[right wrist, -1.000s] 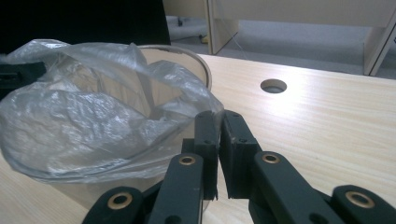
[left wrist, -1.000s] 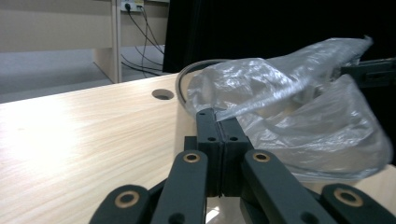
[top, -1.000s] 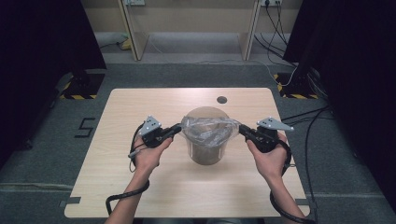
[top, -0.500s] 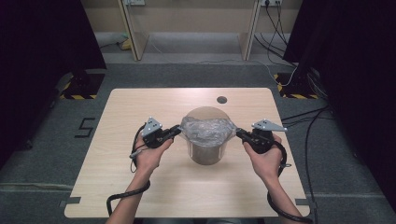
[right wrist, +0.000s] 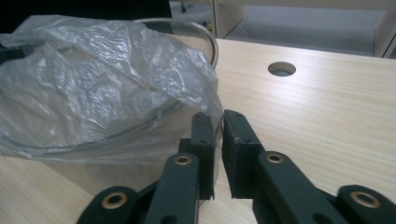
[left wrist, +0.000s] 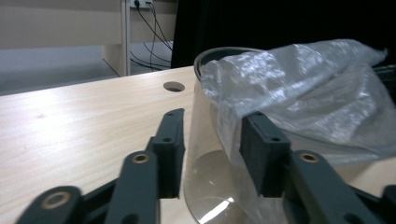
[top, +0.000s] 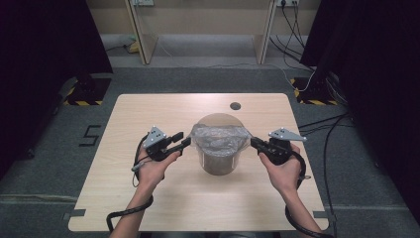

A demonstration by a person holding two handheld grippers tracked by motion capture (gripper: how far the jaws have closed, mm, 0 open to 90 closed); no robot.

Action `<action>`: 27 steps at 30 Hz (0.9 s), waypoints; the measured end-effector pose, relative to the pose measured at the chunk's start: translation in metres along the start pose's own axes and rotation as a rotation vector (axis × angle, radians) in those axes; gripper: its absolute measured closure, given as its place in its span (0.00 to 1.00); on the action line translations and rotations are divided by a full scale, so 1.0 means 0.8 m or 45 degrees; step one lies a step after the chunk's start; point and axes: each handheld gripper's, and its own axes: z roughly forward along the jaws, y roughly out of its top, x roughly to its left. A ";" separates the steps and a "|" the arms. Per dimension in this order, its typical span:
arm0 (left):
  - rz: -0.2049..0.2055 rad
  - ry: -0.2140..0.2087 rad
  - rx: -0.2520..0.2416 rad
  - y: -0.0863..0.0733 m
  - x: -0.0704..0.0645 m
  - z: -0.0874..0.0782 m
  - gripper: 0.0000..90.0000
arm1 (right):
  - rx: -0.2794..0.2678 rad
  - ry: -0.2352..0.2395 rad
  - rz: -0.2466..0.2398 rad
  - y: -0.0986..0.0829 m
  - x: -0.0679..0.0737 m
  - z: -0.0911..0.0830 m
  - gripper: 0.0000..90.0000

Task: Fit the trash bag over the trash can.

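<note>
No legible writing anywhere; left claw gapes around the container's wall, right claw apparently pinches the plastic bag.

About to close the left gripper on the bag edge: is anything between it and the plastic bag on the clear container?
Nothing visible. The left gripper is open astride the clear container wall, with the plastic bag edge draped right at its jaws. The right gripper looks nearly shut at the bag's opposite edge.
</note>
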 end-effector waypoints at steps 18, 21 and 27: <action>0.106 -0.094 -0.093 0.036 -0.029 -0.026 0.54 | -0.094 0.002 -0.048 0.031 0.009 -0.029 0.70; 0.117 -0.101 -0.100 0.041 -0.032 -0.027 0.55 | -0.109 0.012 -0.056 0.033 0.013 -0.034 0.68; 0.131 -0.113 -0.107 0.048 -0.038 -0.020 0.57 | -0.143 0.018 -0.075 0.044 0.019 -0.042 0.65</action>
